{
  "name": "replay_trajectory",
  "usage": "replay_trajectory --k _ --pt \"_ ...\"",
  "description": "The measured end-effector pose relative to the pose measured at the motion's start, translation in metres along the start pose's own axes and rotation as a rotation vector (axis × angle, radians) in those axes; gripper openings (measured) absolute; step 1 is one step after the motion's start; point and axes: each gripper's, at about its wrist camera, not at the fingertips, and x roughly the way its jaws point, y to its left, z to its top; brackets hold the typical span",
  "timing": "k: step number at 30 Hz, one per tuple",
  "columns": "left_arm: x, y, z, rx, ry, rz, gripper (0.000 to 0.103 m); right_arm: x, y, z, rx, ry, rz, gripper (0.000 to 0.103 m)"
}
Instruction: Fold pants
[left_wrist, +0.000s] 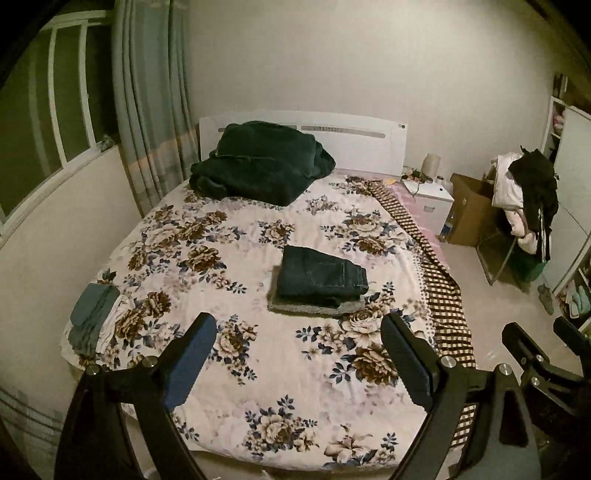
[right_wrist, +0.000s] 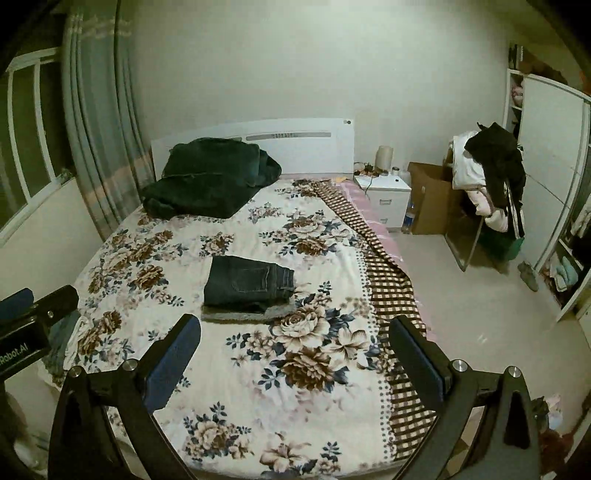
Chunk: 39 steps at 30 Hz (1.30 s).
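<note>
Pants (left_wrist: 321, 277): folded, mid-bed (left_wrist: 229, 369), atop grey cloth (left_wrist: 314, 308) | my left gripper (left_wrist: 299, 354): wide open, empty | my right gripper (right_wrist: 295, 354): wide open, empty

Folded dark jeans (left_wrist: 320, 277) mid-bed, flat.

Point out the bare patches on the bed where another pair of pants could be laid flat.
Widest free patch: the near floral bedspread, between the folded jeans and the foot edge. Another lies between the jeans and the dark green blanket. Crowded: the left edge by the grey-blue clothes pile and the head corner under the blanket.
</note>
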Motion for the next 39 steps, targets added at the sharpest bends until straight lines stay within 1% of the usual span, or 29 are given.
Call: replay_trajectory --k 1,2,3,9,16,26,39 --pt "-0.004 0.0 0.0 0.002 0.001 -0.005 0.095 -0.012 0.0 0.001 0.002 -0.008 -0.005 0.103" --pt "-0.009 0.001 -0.002 0.005 0.001 -0.005 0.101 -0.019 0.0 0.001 0.005 -0.01 -0.007 0.103" --pt "-0.013 0.002 -0.002 0.012 -0.001 -0.005 0.102 -0.03 0.0 0.003 0.008 -0.013 -0.004 0.103" --pt "-0.029 0.011 -0.008 0.016 -0.01 0.002 0.102 -0.059 0.005 0.01 0.009 -0.028 -0.017 0.103" --pt "-0.043 0.016 -0.013 0.018 -0.028 0.03 0.102 -0.061 0.01 0.012 -0.002 -0.007 -0.009 0.103" --pt "-0.049 0.024 -0.017 0.01 -0.024 0.031 0.102 -0.061 0.009 0.017 -0.016 -0.008 0.011 0.103" --pt "-0.06 0.03 -0.029 0.006 -0.022 0.042 0.102 -0.067 0.011 0.012 -0.028 0.002 0.031 0.103"
